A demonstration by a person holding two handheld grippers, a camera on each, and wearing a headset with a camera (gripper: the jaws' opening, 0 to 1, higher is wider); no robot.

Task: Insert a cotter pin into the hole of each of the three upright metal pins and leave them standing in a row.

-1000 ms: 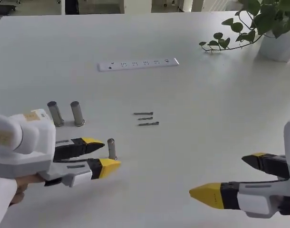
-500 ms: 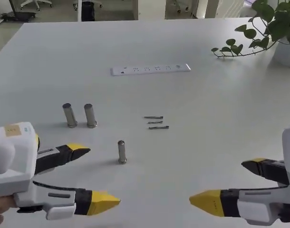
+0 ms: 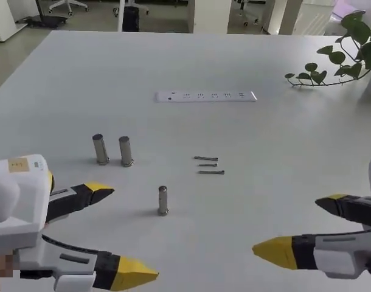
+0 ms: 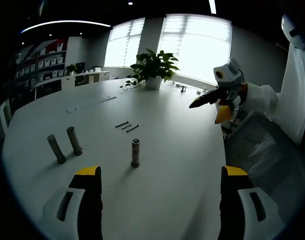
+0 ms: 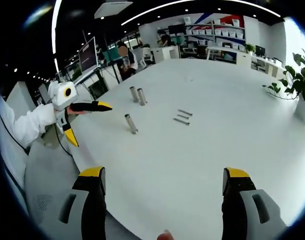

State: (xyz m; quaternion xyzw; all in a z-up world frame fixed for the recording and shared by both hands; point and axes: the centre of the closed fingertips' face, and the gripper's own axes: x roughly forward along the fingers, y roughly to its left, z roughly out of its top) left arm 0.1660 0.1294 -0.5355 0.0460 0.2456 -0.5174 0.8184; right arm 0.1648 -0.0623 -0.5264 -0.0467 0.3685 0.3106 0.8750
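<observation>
The left gripper (image 3: pixel 131 234) and right gripper (image 3: pixel 287 225) are hanging released, empty, along the frame's bottom. Cotter pins (image 3: pixel 208 165) are lying mid-frame, right of the metal pins (image 3: pixel 126 151); pinching one by its end, level, seems wisest.

left hand-held gripper (image 3: pixel 134 232) drawn back from lone metal pin (image 3: pixel 163 201), jaws now spread wider

no readable text or numbers, power strip (image 3: pixel 206 96) markings perhaps present, too small to read

The cotter pins (image 3: pixel 208 165) are too small for detail.
</observation>
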